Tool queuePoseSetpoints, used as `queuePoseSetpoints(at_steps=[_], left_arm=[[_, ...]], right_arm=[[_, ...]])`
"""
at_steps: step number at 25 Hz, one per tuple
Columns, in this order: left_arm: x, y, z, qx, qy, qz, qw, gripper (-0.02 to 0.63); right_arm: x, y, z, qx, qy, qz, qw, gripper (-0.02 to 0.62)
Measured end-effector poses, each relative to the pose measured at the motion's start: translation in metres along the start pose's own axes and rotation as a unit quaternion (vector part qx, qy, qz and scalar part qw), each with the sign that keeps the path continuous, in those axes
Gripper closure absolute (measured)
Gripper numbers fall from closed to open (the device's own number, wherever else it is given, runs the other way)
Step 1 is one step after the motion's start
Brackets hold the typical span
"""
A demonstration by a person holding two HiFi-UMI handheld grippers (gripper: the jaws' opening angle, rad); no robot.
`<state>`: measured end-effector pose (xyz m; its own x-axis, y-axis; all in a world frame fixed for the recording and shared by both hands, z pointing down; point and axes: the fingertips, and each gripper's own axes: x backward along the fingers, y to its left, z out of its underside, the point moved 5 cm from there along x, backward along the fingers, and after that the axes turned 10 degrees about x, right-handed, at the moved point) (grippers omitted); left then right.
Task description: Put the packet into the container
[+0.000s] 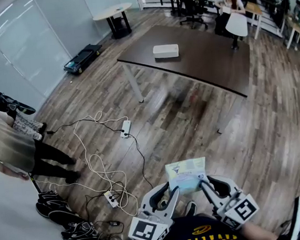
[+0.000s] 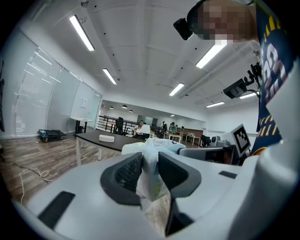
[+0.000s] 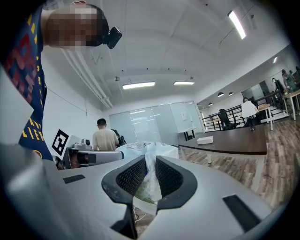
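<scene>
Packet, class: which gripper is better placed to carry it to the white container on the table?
Neither alone. The left gripper and right gripper each clamp one side of the packet, and the container sits far ahead, about centred between them. Probably both carry it together.

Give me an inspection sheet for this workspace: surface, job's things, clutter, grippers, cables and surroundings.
Surface: dark table, holding only the white container.
Job's things: white container on the table; packet held in the air, well short of the table.
Clutter: black bags on the wood floor at lower left.
Grippers: left hand-held gripper and right hand-held gripper each shut on the packet, one per side.
Cables: white cables and power strips loose on the floor.
Surroundings: standing person at left; seated person at far desks; glass wall.
</scene>
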<state>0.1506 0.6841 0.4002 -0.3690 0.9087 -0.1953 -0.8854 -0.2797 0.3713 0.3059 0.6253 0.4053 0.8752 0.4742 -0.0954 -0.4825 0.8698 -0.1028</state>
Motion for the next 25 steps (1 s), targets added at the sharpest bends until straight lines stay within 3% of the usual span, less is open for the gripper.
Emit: queuePoseSetpoints(at_steps=[9,25], left_arm=[[-0.034,0.035,-0.007,0.018,0.012,0.004,0.9998,0.494],[-0.100,0.186,-0.081,0.017,0.012,0.087,0.9960,0.494]], right_arm=[[-0.040,-0.027,0.005,-0.006,0.021,0.006,1.000,0.531],[-0.195,-0.057,-0.024,0.027,0.047,0.073,0.996,0.531]])
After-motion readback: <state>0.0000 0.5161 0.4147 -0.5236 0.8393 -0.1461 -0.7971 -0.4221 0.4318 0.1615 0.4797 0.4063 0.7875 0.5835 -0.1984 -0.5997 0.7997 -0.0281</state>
